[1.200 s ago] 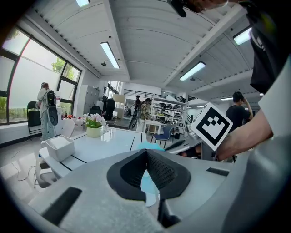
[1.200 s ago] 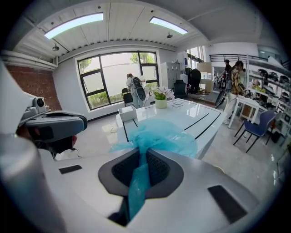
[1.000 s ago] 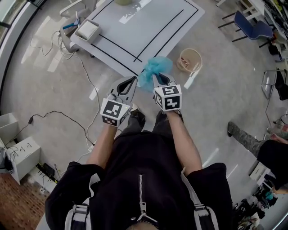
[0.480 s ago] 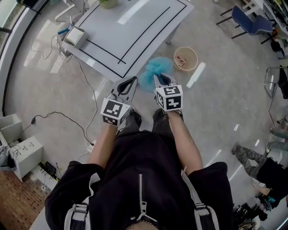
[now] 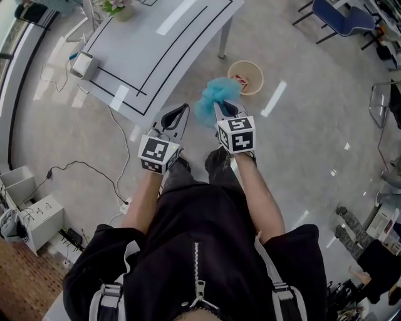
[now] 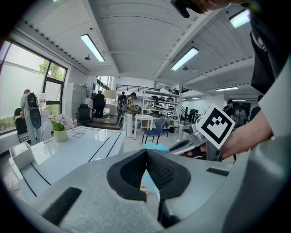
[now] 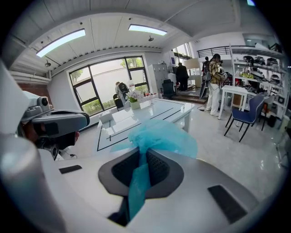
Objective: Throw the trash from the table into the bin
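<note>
My right gripper (image 5: pixel 217 105) (image 7: pixel 142 152) is shut on a crumpled blue piece of trash (image 5: pixel 216 95) (image 7: pixel 163 136), which bunches out beyond its tips. The trash also shows past the left gripper's tip, as a blue patch (image 6: pixel 154 146). A round tan bin (image 5: pixel 258 70) stands on the floor just beyond and to the right of the trash, with some rubbish inside. My left gripper (image 5: pixel 183 108) (image 6: pixel 146 151) is held beside the right one, its jaws shut with nothing between them. The white table (image 5: pixel 163 44) (image 7: pixel 136 119) (image 6: pixel 68 154) with black lines lies ahead to the left.
A white box (image 5: pixel 81 64) and a flower pot (image 5: pixel 119 7) stand on the table. A table leg (image 5: pixel 223 44) stands near the bin. Cables (image 5: pixel 88 169) and white boxes (image 5: pixel 31 219) lie on the floor at left; a blue chair (image 5: pixel 335 12) is far right.
Both grippers have travelled together across the floor, away from the table's corner. The table has slid to the upper left of the head view and the bin now sits closer to the held trash.
</note>
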Motion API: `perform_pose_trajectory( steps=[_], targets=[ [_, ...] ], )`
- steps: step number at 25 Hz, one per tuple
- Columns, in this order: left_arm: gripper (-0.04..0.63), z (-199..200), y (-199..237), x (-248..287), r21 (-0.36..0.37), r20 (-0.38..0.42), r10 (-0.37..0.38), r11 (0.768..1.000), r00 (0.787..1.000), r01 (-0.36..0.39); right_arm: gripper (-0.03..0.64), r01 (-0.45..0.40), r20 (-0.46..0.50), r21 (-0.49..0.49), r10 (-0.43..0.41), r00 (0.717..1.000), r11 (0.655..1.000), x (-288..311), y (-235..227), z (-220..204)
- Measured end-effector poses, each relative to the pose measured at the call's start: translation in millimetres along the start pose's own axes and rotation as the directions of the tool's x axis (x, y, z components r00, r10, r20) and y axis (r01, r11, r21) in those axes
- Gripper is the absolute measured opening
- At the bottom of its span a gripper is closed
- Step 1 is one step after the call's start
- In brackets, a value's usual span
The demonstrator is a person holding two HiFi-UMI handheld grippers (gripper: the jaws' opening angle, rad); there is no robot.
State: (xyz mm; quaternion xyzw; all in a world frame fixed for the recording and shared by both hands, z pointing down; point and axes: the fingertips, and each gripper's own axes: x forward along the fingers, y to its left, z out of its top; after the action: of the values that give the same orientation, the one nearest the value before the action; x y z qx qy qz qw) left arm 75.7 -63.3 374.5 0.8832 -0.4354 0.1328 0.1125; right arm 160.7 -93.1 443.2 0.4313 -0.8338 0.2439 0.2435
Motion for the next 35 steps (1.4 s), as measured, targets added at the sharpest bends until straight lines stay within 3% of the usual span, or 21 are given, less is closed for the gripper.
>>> perform_pose_trajectory(
  steps=[7, 15, 23, 35],
  targets=[
    [0.006, 12.4, -42.1, 46.7, 0.012, -0.004, -0.003, 1.0, 1.0, 0.003, 0.021, 0.015, 0.006, 0.013, -0.015, 1.0, 1.0, -33.4, -64.9, -14.1],
    [0.006, 17.4, -84.9, 84.9, 0.048, -0.031, -0.068, 0.996, 0.997, 0.07, 0.021, 0.056, 0.008, 0.073, -0.057, 0.998, 0.996, -59.2, -115.1, -36.8],
    [0.006, 14.7, -93.9, 114.8, 0.057, -0.046, -0.119, 0.991, 0.992, 0.121, 0.021, 0.097, 0.003, 0.117, -0.098, 0.995, 0.988, -62.5, -142.1, -49.5],
    [0.006, 24.1, -73.4, 200.2, 0.037, -0.019, -0.148, 0.988, 0.989, 0.148, 0.021, 0.14, -0.018, 0.122, -0.139, 0.99, 0.983, -35.2, -205.5, -25.1]
  ],
)
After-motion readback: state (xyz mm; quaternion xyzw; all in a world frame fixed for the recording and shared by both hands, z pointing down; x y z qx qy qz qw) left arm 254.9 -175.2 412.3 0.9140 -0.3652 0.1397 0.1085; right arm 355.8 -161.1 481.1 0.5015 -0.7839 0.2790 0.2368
